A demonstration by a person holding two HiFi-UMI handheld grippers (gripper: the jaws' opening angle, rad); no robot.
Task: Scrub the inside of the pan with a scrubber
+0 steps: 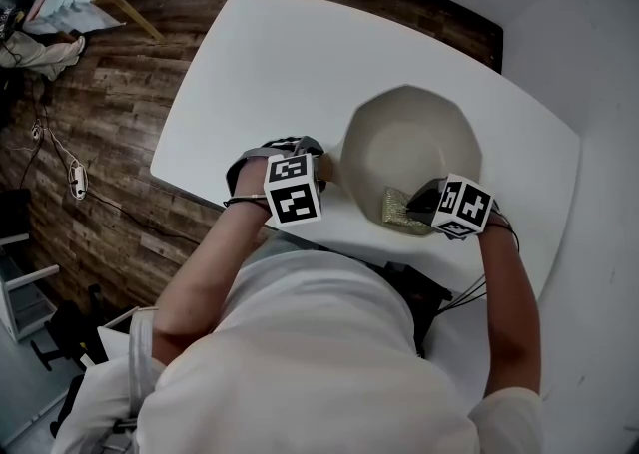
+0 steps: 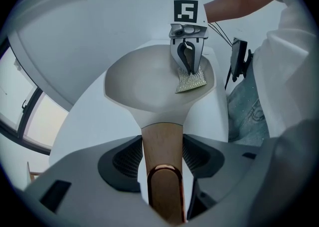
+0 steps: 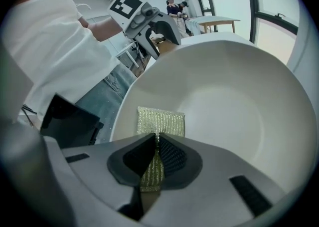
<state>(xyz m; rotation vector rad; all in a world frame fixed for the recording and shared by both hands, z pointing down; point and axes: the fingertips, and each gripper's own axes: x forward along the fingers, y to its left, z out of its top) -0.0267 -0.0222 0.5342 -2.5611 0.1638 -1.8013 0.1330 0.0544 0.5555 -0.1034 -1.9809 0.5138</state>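
Note:
A cream-white pan (image 1: 409, 148) sits on the white table (image 1: 260, 73). Its wooden handle (image 2: 162, 163) runs between the jaws of my left gripper (image 2: 160, 160), which is shut on it at the pan's left side. My right gripper (image 3: 155, 160) is shut on a gold-green scrubber (image 3: 160, 123), whose free end lies on the pan's inner wall near the rim. From the head view the scrubber (image 1: 399, 210) rests at the pan's near edge beside the right gripper (image 1: 424, 205). In the left gripper view the scrubber (image 2: 190, 80) lies inside the pan (image 2: 149, 84) under the right gripper (image 2: 186, 61).
The table's near edge runs just below both grippers, against the person's body. Wood floor (image 1: 100, 143) lies to the left, with cables and a wooden easel leg. A black device (image 2: 239, 61) hangs at the person's waist. A far table (image 3: 217, 20) stands by the windows.

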